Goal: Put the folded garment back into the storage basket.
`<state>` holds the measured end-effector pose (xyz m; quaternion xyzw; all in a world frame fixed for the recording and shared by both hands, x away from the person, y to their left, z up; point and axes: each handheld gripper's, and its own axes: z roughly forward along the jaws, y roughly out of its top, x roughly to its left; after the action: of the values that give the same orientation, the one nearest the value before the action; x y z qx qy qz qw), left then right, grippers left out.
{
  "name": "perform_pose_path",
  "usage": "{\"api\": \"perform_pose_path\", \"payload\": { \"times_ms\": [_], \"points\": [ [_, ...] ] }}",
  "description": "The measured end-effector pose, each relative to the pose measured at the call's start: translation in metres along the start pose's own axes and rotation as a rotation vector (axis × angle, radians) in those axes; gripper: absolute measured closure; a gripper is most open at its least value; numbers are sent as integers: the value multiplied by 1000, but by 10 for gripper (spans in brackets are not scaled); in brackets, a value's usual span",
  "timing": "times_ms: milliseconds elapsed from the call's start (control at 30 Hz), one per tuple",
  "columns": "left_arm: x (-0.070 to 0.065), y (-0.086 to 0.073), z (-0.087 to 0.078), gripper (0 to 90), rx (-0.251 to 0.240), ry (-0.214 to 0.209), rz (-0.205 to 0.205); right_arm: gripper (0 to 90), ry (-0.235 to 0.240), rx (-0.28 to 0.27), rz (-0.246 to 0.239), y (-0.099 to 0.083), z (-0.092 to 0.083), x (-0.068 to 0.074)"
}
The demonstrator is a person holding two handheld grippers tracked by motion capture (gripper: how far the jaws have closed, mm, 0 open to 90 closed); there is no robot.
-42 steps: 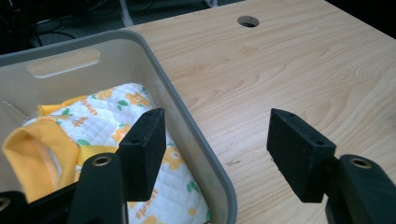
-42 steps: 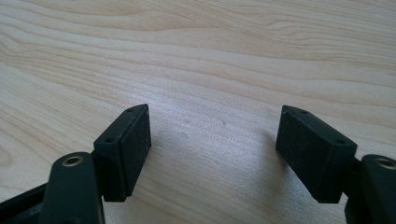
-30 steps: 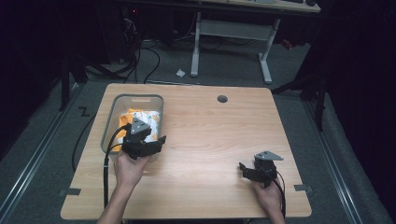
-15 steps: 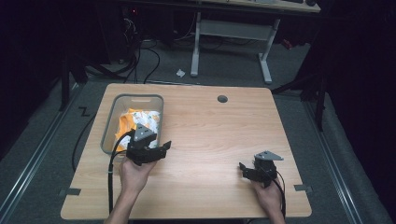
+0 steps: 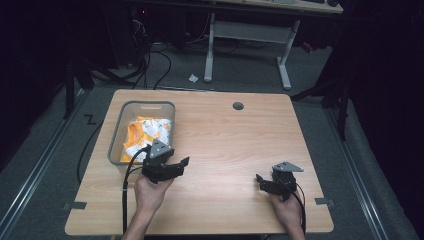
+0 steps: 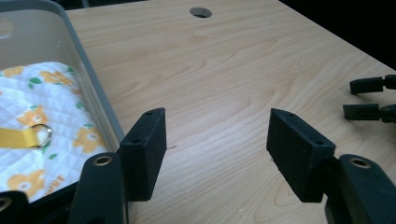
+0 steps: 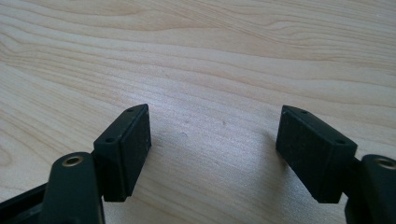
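High view shows a wooden table (image 5: 220,150) with a grey bin (image 5: 116,142) at its left side, and in the bin lies a white quilted cloth (image 5: 150,132) printed with orange and green motifs. The left gripper (image 5: 181,163) hovers just beside the bin's near right corner, jaws spread wide and holding nothing; the right gripper (image 5: 261,181) sits well apart near the table's right front, also spread and empty over bare wood. In the left gripper view, the cloth (image 6: 51,116) rests against the bin wall (image 6: 91,88), and a yellow strap (image 6: 18,138) ending in a metal ring (image 6: 43,133) lies across it. The left gripper (image 6: 217,140) points past the bin toward the open tabletop, so the cloth sits off to one side of its jaws rather than between them. The right gripper view shows the right gripper (image 7: 212,135) open above plain wood grain. The likely risk is that, reaching into the bin from this low angle, a jaw catches the bin wall and shoves or tips the bin. Another is pinching only the strap or ring, so the cloth dangles, snags on the rim and drags the bin along.
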<state>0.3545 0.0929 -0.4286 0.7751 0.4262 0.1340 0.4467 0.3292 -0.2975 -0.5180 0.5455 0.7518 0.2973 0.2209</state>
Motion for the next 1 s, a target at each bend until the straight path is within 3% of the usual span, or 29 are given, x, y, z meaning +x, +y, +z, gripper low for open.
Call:
{"api": "perform_pose_path", "payload": {
  "times_ms": [433, 567, 1000],
  "points": [
    [-19, -21, 17, 389, 21, -37, 14, 267, 0, 0, 0, 0, 0, 0],
    [-21, -26, 23, 388, 32, -51, 1, 267, 0, 0, 0, 0, 0, 0],
    [-30, -52, 51, 383, 116, -14, 21, 267, 0, 0, 0, 0, 0, 0]
  ]
}}
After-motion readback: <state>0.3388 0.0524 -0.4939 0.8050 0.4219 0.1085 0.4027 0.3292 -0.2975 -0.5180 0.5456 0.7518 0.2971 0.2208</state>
